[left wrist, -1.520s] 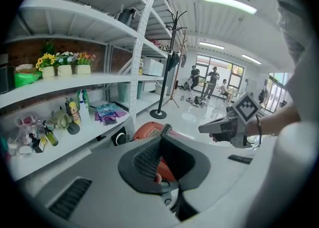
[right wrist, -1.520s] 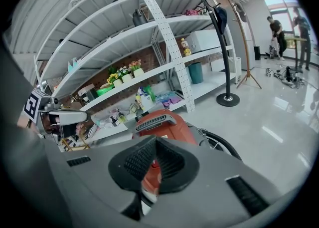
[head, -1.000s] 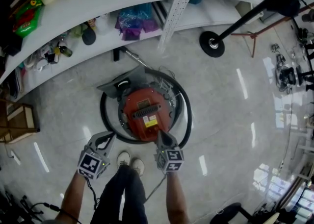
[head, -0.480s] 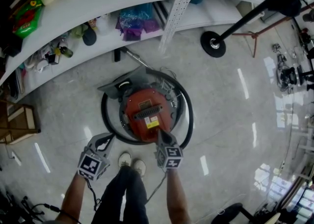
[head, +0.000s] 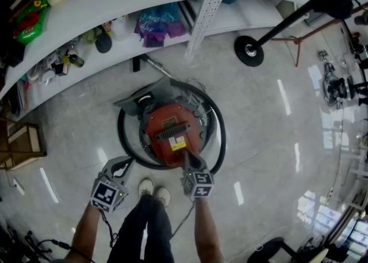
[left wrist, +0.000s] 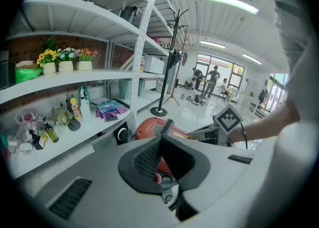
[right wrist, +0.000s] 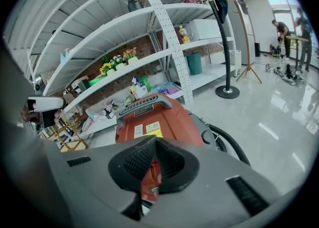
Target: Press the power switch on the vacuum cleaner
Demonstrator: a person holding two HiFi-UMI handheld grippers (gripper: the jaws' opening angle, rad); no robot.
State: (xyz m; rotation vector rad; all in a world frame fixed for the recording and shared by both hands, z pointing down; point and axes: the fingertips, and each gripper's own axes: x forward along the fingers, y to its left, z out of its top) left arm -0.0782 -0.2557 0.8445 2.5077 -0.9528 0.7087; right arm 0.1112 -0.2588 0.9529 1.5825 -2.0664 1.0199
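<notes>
Red vacuum cleaner (head: 171, 132) sat on the glossy floor (head: 270, 124), just in front of the person's shoes (head: 153, 189), with the white shelf unit (head: 115, 0) beyond it. Black carry handle (head: 170, 133) ran across the top of the canister, yellow label (head: 177, 144) just on the near side of it. Black hose (head: 220, 135) looped round the body, lying on the floor on both sides

Person's right claw (head: 189, 160) was closed, pads tip to tip, nothing gripped between them. It pointed down at the near edge of the red body, slightly right of centre. In the head view its tip overlapped the casing. Right gripper view showed red casing directly under the shut jaws. The power switch couldn't be made out there, nor whether the tip was touching

Person's left claw (head: 125, 163) was also closed and empty, jaws meeting at the tips. It was held to the left of the vacuum, near the hose loop and apart from the red body. Left gripper view looked across at the vacuum's side, with the right claw's marker cube (left wrist: 227, 119) beyond

Black round stand base (head: 249, 52) stood on the floor well apart from the vacuum, off to the far right, near the perforated shelf upright (head: 208, 3)
</notes>
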